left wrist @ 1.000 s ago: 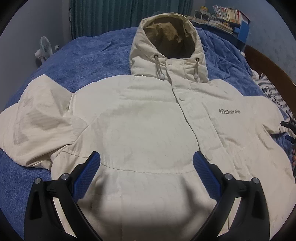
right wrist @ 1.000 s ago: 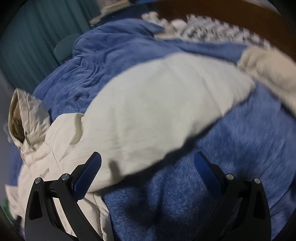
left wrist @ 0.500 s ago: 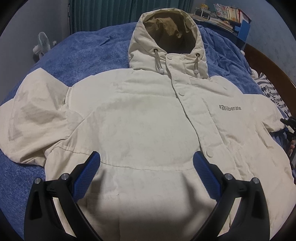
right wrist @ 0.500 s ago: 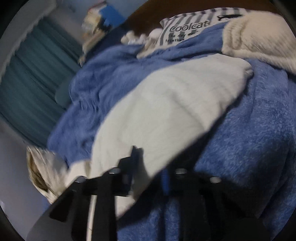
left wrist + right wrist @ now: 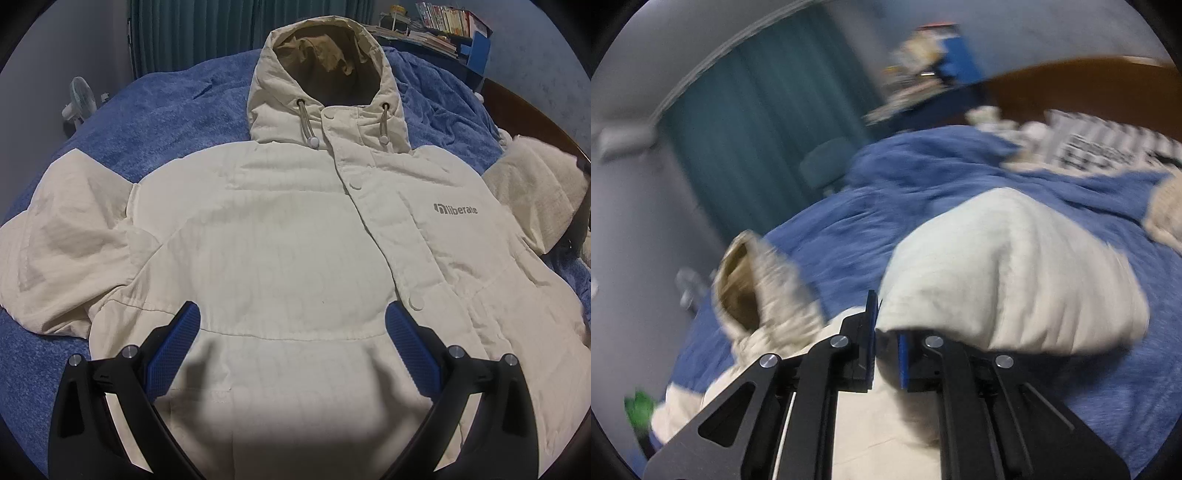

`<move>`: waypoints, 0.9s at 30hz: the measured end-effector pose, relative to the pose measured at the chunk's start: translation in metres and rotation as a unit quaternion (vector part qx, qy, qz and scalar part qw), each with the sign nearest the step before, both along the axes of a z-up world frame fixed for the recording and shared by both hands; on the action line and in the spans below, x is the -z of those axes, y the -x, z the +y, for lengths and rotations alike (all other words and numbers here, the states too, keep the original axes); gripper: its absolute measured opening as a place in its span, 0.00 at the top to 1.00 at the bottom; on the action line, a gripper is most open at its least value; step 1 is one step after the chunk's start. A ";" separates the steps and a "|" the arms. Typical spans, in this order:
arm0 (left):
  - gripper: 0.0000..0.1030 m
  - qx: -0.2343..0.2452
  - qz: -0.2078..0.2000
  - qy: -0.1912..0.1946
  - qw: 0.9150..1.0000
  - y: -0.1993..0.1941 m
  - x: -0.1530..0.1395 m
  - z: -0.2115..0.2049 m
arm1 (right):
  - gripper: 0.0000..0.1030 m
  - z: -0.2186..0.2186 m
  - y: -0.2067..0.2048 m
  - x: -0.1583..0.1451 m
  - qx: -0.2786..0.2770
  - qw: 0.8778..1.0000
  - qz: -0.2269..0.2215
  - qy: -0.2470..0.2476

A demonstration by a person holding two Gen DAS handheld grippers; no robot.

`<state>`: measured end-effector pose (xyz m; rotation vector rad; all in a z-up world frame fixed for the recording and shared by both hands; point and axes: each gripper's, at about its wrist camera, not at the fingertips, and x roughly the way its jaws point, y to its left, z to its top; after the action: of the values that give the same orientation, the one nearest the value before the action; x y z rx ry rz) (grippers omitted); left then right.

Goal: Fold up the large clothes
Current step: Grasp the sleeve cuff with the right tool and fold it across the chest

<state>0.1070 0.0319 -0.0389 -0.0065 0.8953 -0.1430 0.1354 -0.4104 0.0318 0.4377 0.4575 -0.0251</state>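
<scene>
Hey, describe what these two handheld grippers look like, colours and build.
Both match: the left gripper and right gripper have black plastic frames with triangular cut-outs, silver round pivot bolts, and fingers faced with blue textured pads. No markings show.

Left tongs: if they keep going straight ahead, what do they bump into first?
Most likely the cream jacket. The left tongs are open and point across its front panel, toward the chest. Depth is unclear, so I can't tell how near the fabric they are.
</scene>
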 end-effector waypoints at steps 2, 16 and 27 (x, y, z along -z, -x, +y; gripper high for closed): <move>0.07 -0.001 -0.003 0.000 1.000 0.001 -0.001 0.000 | 0.91 0.032 -0.004 -0.003 -0.035 0.999 0.006 0.021; 0.07 0.008 0.006 -0.002 1.000 -0.001 0.006 -0.003 | 0.86 0.149 -0.033 0.088 -0.219 0.955 0.192 0.049; 0.07 0.009 0.020 0.001 1.000 -0.005 0.013 -0.003 | 0.17 0.070 -0.003 0.090 -0.130 0.964 0.224 -0.067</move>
<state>0.1117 0.0292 -0.0524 -0.0030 0.9360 -0.1606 0.1380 -0.3406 -0.0581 0.5019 0.9652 0.1655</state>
